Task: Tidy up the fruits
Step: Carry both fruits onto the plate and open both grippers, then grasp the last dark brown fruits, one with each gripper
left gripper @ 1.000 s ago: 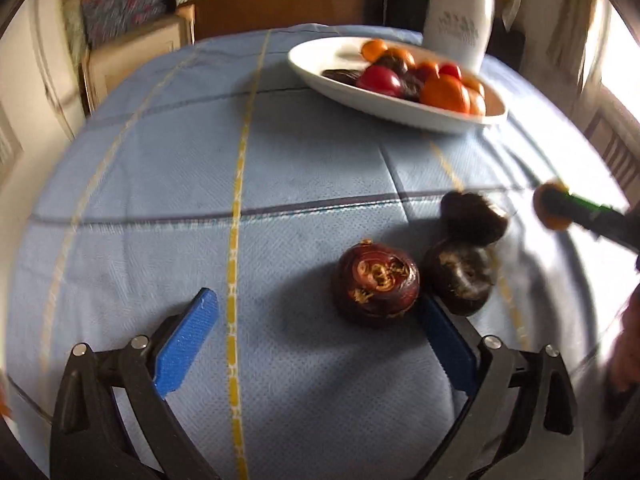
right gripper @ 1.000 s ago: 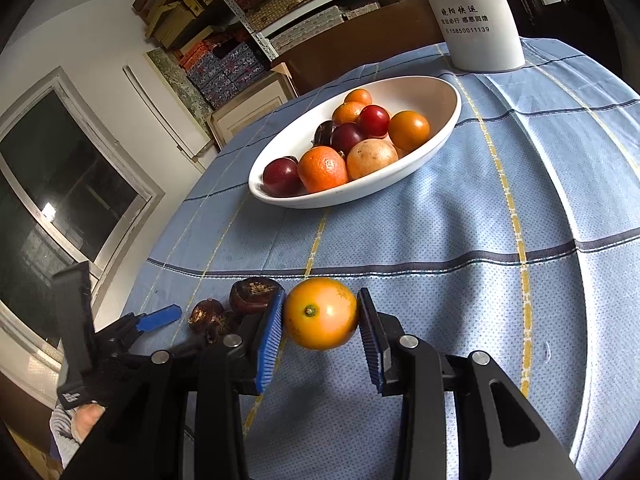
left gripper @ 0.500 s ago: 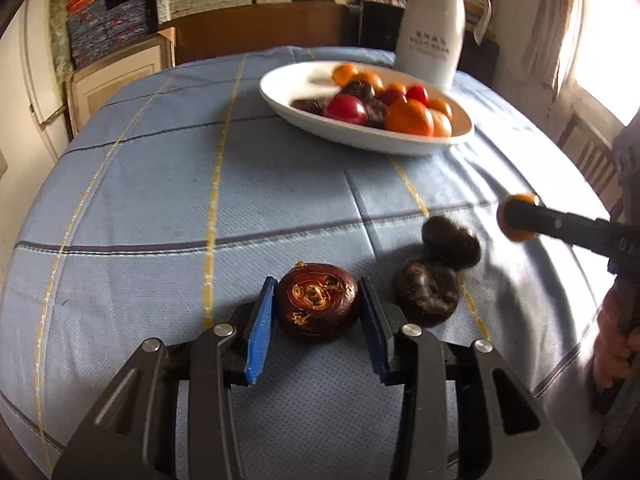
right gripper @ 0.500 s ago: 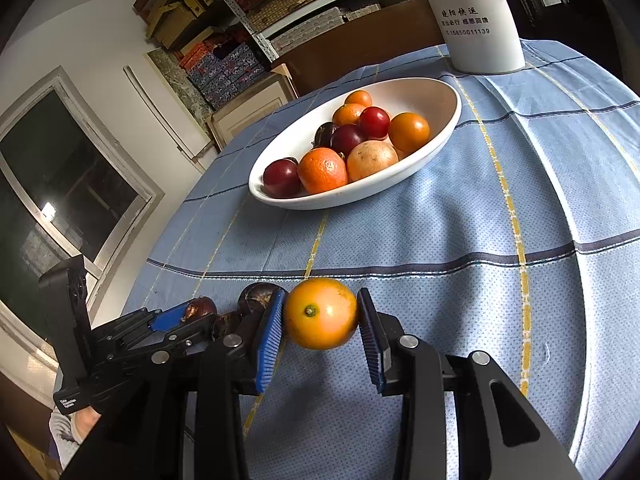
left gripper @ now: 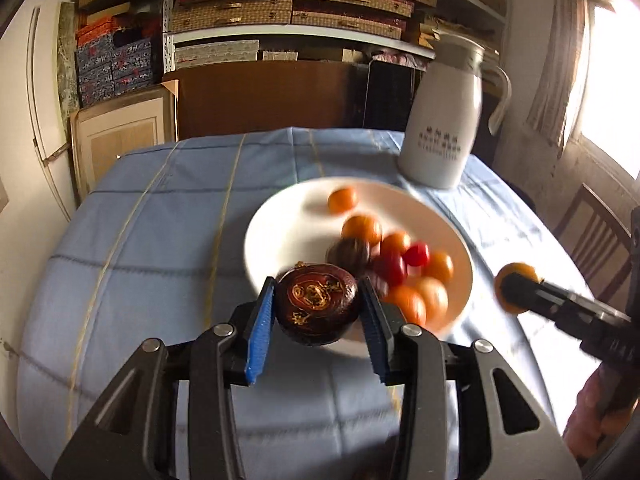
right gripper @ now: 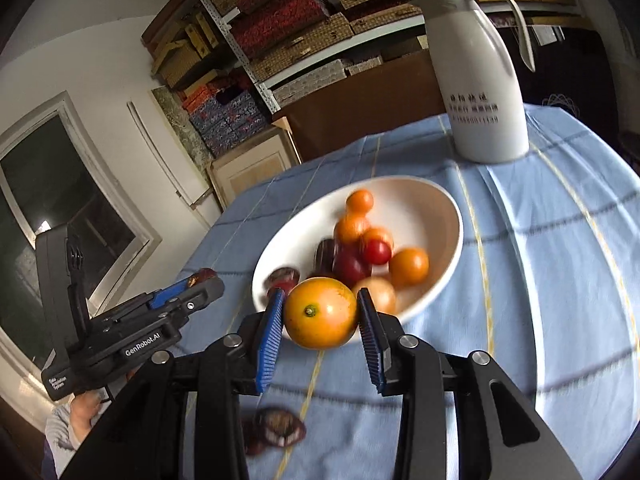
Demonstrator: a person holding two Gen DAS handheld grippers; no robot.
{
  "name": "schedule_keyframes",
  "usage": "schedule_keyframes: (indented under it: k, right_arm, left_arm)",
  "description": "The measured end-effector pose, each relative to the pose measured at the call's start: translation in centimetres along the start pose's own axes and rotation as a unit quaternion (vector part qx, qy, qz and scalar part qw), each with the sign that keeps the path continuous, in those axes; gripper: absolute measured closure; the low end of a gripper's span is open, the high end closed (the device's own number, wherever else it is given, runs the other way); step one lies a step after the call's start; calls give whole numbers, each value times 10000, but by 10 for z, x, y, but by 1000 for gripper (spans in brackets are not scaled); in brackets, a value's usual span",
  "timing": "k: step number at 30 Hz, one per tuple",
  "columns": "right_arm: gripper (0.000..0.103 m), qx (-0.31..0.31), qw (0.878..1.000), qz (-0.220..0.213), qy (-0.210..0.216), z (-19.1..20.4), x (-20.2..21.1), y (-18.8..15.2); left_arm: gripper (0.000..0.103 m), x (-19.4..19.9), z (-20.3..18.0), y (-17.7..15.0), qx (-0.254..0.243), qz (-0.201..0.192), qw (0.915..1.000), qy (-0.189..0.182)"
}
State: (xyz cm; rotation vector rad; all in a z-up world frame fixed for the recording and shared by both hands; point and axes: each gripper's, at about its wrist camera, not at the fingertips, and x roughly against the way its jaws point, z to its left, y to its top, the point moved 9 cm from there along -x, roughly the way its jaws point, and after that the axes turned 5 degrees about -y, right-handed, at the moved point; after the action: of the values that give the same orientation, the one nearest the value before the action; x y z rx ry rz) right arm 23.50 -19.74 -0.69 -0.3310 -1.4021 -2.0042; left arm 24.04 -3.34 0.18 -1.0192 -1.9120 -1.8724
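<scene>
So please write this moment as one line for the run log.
left gripper: shut on dark fruit, near bowl | right gripper: shut on orange, near bowl | dark fruits on table

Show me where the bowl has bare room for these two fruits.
The white bowl is bare along its far left inner side, between the topmost small orange and the left rim. Its near right half is crowded with red and orange fruit. The left gripper holds the dark fruit; the right gripper holds the orange.
</scene>
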Motion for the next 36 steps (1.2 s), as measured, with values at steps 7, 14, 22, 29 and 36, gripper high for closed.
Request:
schedule_keyframes:
  k: [7, 14, 22, 29, 36]
  right_arm:
    - [62, -227, 9994, 196, -162, -23, -56, 11]
    - [44, -346, 9991, -235, -35, -30, -23, 10]
    - [34, -405, 9990, -35, -202, -35, -4, -32]
    - [32, -172, 9996, 200, -46, -16, 15, -77]
    - [27, 9, 9997, 220, -86, -8, 20, -87]
  left_arm:
    - [50, -66, 18, 7, 367, 241, 9990, 11]
    - [13, -31, 38, -1, 615, -155, 9978, 204]
    - [5, 2, 61, -67, 766, 84, 9937, 818]
    - [5, 38, 47, -108, 493, 8, 9954, 821]
    - [5, 50, 23, -125, 155, 47, 9986, 507]
